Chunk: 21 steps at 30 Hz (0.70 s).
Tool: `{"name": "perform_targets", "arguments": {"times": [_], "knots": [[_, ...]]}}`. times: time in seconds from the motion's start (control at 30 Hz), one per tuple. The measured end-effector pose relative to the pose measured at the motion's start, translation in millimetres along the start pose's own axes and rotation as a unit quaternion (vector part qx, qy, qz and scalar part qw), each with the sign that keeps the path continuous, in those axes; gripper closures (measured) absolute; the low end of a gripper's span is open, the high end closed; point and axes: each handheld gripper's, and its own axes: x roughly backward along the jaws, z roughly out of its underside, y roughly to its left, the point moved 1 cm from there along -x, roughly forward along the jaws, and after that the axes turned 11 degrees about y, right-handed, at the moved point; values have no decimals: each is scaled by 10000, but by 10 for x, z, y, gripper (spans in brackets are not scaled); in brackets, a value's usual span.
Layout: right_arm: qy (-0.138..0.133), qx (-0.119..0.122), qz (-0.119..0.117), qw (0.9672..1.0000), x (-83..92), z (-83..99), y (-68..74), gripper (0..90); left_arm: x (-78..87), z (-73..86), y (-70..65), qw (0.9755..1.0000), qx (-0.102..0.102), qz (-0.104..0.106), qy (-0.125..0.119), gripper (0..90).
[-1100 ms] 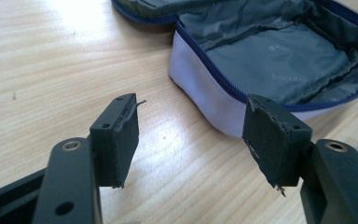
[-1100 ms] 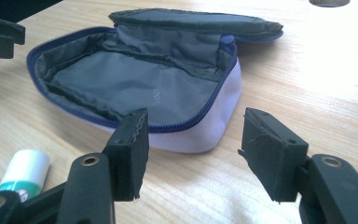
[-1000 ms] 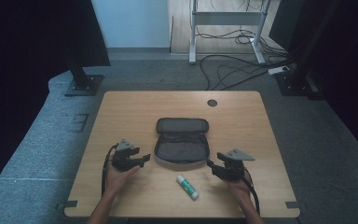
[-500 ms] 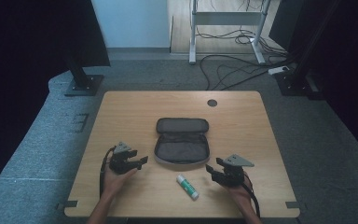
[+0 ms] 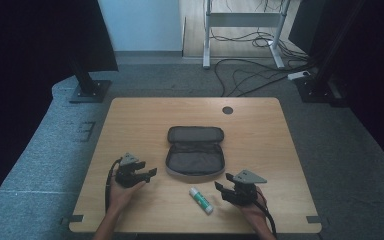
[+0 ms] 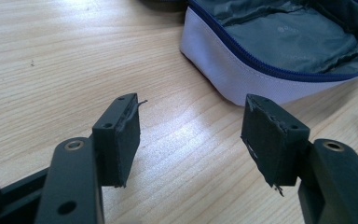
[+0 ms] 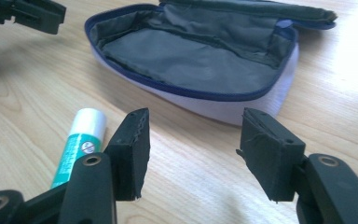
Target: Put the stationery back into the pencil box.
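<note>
Both pairs of jaws stood apart, holding nothing. The right gripper hovered just beside a glue stick lying on the desk. The left gripper faced the unzipped pencil case at centre.

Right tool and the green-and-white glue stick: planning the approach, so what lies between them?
Bare wooden tabletop; the high view shows the glue stick just left of the right tool, apart.
</note>
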Motion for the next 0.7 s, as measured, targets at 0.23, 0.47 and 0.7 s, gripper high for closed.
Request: {"name": "perform_targets", "arguments": {"times": [0.23, 0.47, 0.7], "knots": [[93, 160, -127, 9997, -42, 7, 138, 433, -9, 15, 2, 10000, 10, -1, 13, 373], [213, 294, -218, 9991, -116, 18, 265, 447, -17, 26, 10, 10000, 19, 4, 48, 374], [310, 385, -321, 9983, -182, 27, 372, 461, -30, 33, 6, 10000, 13, 12, 79, 374]]}}
